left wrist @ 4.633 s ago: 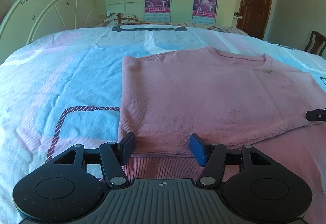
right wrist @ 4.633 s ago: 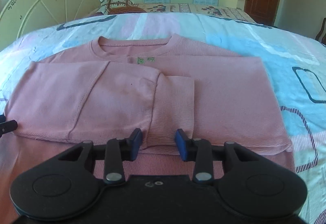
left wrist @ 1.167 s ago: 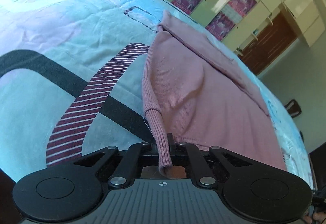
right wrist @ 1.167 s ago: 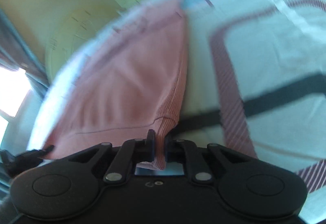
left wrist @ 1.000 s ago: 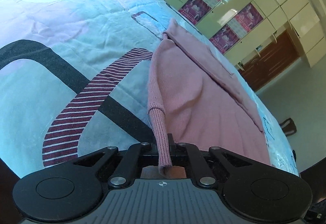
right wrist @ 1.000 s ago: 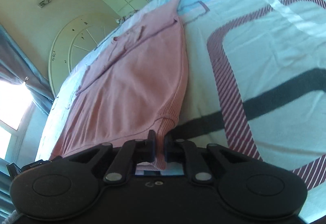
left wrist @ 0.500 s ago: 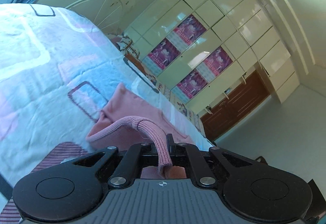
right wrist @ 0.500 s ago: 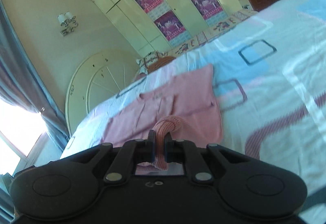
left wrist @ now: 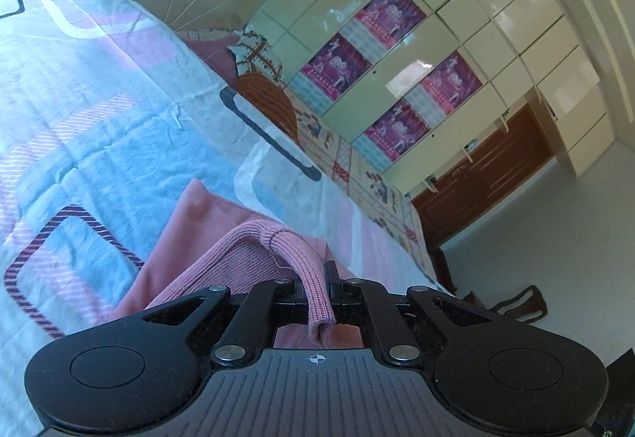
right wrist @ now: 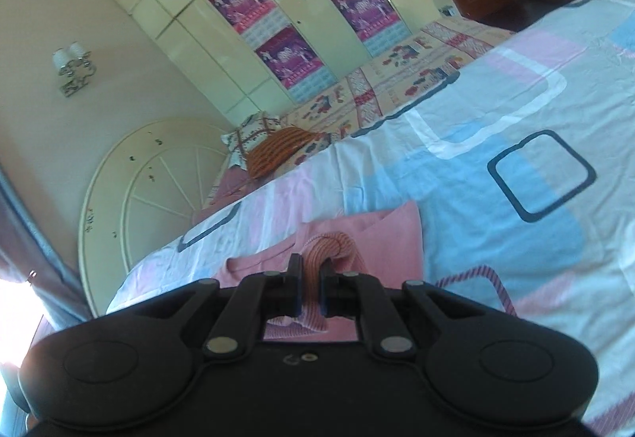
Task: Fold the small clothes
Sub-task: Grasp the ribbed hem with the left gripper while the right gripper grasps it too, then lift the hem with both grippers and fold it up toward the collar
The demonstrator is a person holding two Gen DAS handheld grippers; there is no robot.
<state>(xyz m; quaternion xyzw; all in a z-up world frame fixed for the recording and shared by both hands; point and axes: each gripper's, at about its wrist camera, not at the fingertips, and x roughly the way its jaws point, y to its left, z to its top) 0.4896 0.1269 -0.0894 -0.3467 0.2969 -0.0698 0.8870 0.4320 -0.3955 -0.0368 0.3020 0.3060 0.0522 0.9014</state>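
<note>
— Pink ribbed knit fills the middle of both views: that is the pink sweater [left wrist: 222,258], lying on the bedspread [left wrist: 99,111] with its hem lifted off the cloth.

— Who has the hem?

— Both claws. The left gripper [left wrist: 322,280] is pressed together on a fold of the ribbed band, which arches up and drops down between its fingers. The right gripper [right wrist: 308,288] pinches another bunch of the same band [right wrist: 331,250], the fabric humped just ahead of its tips.

— And the rest of the garment?

— Flat on the bedspread beyond the grippers, a smooth pink panel with a corner reaching toward the far side of the bed.

— Any writing to read?

— Purple posters [right wrist: 285,56] hang on the cream wardrobe doors [left wrist: 397,40], with pale grids under the pictures that look like calendars; the print is too small to make out. The left gripper's body carries a small white crosshair mark [left wrist: 316,359]. The right one has a faint mark at its centre that I cannot read.

— Anything else on the bed?

— An orange striped cushion [right wrist: 278,149] near the rounded cream headboard [right wrist: 151,179].
</note>
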